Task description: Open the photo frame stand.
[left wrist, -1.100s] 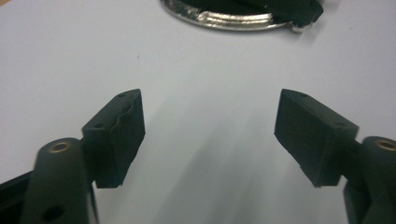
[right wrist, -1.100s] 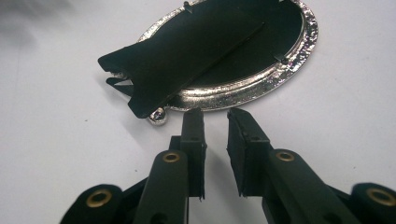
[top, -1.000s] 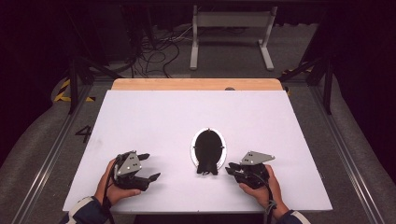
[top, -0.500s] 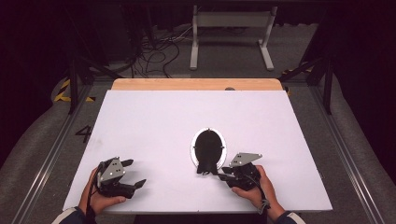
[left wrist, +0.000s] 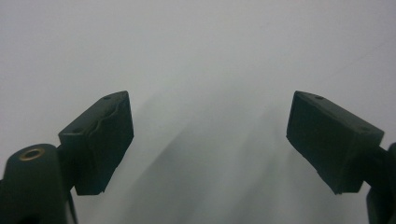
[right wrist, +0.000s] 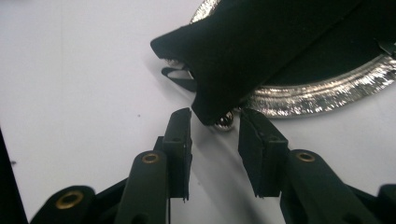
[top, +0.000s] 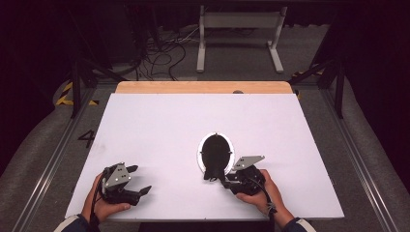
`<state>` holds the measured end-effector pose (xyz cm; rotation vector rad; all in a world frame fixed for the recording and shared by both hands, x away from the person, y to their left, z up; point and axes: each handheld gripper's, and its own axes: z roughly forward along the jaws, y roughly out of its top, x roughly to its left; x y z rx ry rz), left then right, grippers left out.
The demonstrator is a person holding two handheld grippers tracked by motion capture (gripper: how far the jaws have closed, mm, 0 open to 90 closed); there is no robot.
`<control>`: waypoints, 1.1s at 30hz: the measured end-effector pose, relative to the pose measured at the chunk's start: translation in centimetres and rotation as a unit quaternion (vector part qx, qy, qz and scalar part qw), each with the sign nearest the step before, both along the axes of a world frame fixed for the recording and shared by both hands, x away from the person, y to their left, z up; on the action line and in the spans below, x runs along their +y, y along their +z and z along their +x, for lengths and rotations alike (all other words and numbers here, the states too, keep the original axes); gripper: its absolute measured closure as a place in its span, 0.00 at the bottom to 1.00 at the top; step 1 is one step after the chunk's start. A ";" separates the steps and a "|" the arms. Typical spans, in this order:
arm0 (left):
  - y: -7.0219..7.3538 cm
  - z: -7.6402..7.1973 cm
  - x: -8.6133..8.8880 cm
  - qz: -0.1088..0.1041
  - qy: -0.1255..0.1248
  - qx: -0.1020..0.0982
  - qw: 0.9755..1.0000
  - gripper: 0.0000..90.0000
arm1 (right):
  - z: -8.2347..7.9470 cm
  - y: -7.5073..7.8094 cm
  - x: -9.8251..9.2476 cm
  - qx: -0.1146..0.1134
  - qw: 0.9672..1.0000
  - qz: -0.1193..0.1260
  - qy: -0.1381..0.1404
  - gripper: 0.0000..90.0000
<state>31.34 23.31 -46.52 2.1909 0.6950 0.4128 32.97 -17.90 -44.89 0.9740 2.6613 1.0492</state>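
Note:
A black cloth pouch [top: 215,153] lies on an oval silver tray [top: 198,155] right of the table's middle. In the right gripper view the pouch [right wrist: 261,46] hangs over the tray's shiny rim [right wrist: 322,88], with a small silver bead [right wrist: 225,121] under its tip. My right gripper [top: 220,180] points left at that tip. Its jaws [right wrist: 215,114] have just been opening; the tip and bead sit at the mouth of the gap, untouched by the pads. My left gripper [top: 140,179] rests at the front left, its jaws [left wrist: 212,100] opened wider and wide apart over bare table.
The white table top [top: 159,125] ends in a wooden strip [top: 203,87] at the far edge. Beyond it, cables [top: 159,53] and a white frame [top: 239,21] stand on the dark floor. A thin black loop [right wrist: 180,77] lies beside the pouch's tip.
Both hands have slid a little to the left. The right gripper has come up to the pouch's near tip with its jaws wider apart. The left gripper's jaws stand slightly wider.

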 end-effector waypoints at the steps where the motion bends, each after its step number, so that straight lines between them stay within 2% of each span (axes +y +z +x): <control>1: 0.0 0.0 0.0 0.000 0.000 0.000 1.000 0.17 | 0.0 0.0 0.0 0.000 1.000 0.000 0.000 0.72; 4: 0.0 0.1 -0.1 -0.003 -0.002 0.006 1.000 0.17 | 0.5 -0.1 0.0 0.013 1.000 0.018 -0.004 0.73; 9: 0.0 0.1 -0.5 -0.011 -0.001 0.016 1.000 0.17 | 0.8 -0.3 -0.4 0.036 0.998 0.052 -0.017 0.70; 11: 0.1 0.1 -0.7 -0.014 -0.004 0.015 1.000 0.17 | 1.0 -0.3 -0.5 0.045 0.996 0.070 -0.025 0.69; 13: 0.1 0.1 -0.8 -0.015 -0.005 0.017 1.000 0.17 | 1.1 -0.3 -0.6 0.049 0.995 0.078 -0.027 0.68; 14: 0.0 0.2 -0.9 -0.014 -0.009 0.017 1.000 0.17 | 1.3 -0.3 -0.8 0.056 0.994 0.092 -0.031 0.67; 17: -0.1 0.3 -1.1 -0.007 -0.010 0.019 1.000 0.17 | 1.8 -0.5 -1.1 0.088 0.986 0.134 -0.048 0.64; 19: -0.1 0.2 -1.2 -0.005 -0.012 0.019 1.000 0.17 | 2.0 -0.6 -1.0 0.100 0.982 0.153 -0.050 0.65; 22: -0.1 0.2 -1.3 -0.002 -0.011 0.019 1.000 0.17 | 2.5 -0.8 -1.0 0.121 0.973 0.187 -0.057 0.65; 23: -0.2 0.3 -1.4 -0.003 -0.010 0.020 1.000 0.17 | 2.7 -0.9 -1.1 0.131 0.969 0.202 -0.064 0.64; 24: -0.2 0.3 -1.4 -0.004 -0.009 0.021 1.000 0.17 | 3.1 -1.1 -1.2 0.152 0.959 0.224 -0.081 0.64; 26: -0.2 0.6 -1.7 -0.006 -0.008 0.022 1.000 0.18 | 3.4 -1.3 -1.2 0.175 0.949 0.245 -0.094 0.62; 28: -0.1 0.9 -2.1 -0.005 -0.012 0.017 1.000 0.18 | 3.8 -1.5 -1.1 0.186 0.943 0.256 -0.103 0.59; 29: 0.0 1.0 -2.3 -0.005 -0.015 0.018 1.000 0.18 | 4.0 -1.6 -1.2 0.195 0.938 0.267 -0.107 0.59; 30: 0.0 1.0 -2.3 -0.005 -0.015 0.018 1.000 0.18 | 4.0 -1.6 -1.2 0.195 0.938 0.267 -0.107 0.59; 31: 0.0 1.4 -2.8 -0.002 -0.017 0.015 1.000 0.18 | 4.4 -1.8 -1.3 0.205 0.932 0.280 -0.110 0.58; 33: 0.0 1.6 -3.1 -0.001 -0.018 0.014 1.000 0.18 | 4.4 -1.8 -1.3 0.207 0.930 0.282 -0.110 0.58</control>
